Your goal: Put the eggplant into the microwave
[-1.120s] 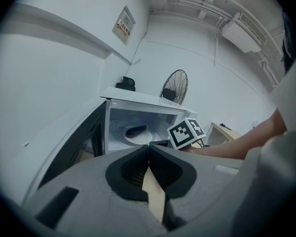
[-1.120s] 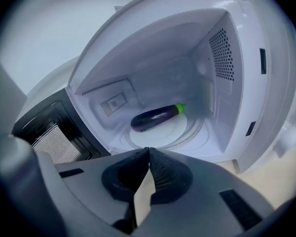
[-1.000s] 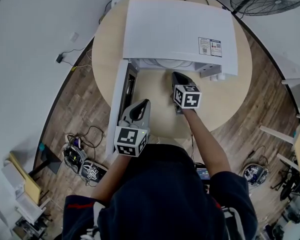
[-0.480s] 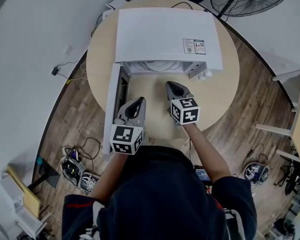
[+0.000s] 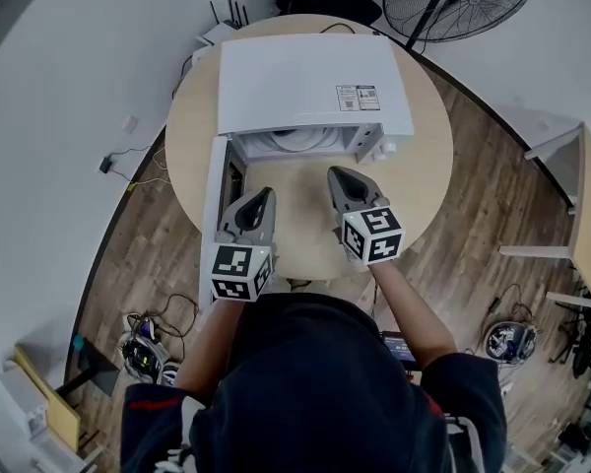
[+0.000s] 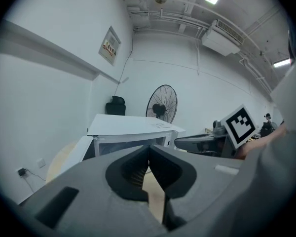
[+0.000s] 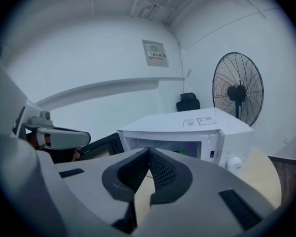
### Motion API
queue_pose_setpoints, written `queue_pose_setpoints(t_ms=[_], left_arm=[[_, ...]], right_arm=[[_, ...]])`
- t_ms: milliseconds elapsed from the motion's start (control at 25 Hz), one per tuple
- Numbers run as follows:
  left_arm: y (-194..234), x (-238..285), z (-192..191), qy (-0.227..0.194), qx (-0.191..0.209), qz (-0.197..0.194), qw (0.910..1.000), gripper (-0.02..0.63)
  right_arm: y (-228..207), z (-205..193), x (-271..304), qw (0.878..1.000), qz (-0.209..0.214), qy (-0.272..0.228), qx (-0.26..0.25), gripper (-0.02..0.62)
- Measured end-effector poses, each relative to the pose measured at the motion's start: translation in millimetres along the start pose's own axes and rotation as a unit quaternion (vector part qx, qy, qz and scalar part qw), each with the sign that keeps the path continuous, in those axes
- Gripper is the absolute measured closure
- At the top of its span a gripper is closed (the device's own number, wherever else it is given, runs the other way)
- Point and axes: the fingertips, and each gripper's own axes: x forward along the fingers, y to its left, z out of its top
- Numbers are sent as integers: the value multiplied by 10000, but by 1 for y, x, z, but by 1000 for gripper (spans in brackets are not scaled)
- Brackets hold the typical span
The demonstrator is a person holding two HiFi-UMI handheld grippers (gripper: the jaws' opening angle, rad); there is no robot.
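My left claw (image 6: 148, 148) was pinched shut, nothing in it. My right claw (image 7: 149, 150) matched it alongside, jaws together and empty. Under both lay the round table (image 5: 305, 227). Just ahead stood the microwave (image 5: 310, 82), its door (image 5: 215, 200) swung wide by my left claw. Inside it sat a white round plate (image 5: 297, 143) and a green speck (image 7: 181, 152). The eggplant? I could not tell. Beyond the microwave stood a fan (image 5: 460, 3).

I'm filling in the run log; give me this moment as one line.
left gripper: shut, empty | right gripper: shut, empty | microwave: on table, door open | both grippers: in front of microwave
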Motion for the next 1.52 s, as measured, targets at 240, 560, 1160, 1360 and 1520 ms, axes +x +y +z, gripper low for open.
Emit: queue_pose_setpoints(t_ms=[240,560,1160,1360,1520], left_arm=[[-11,-7,17,-194,150,-92,9997,589],[-19,-25,43,-496,295,-97,9983,589],[-43,-40,64,-742,795,-44,9941,589],[-43,-39,64,-758,779,-21,9941,589],[-42,-38,65,-788,746,11,9941,589]], right_arm=[[8,36,-36,9982,-28,-590,67,584],[20,62,-71,9958,-10,-916,-70,583],[22,68,-93,9942,-18,-1054,-219,584],[18,67,-94,9939,-32,-1080,-218,584],[17,68,-93,9937,-26,-1091,-242,584]])
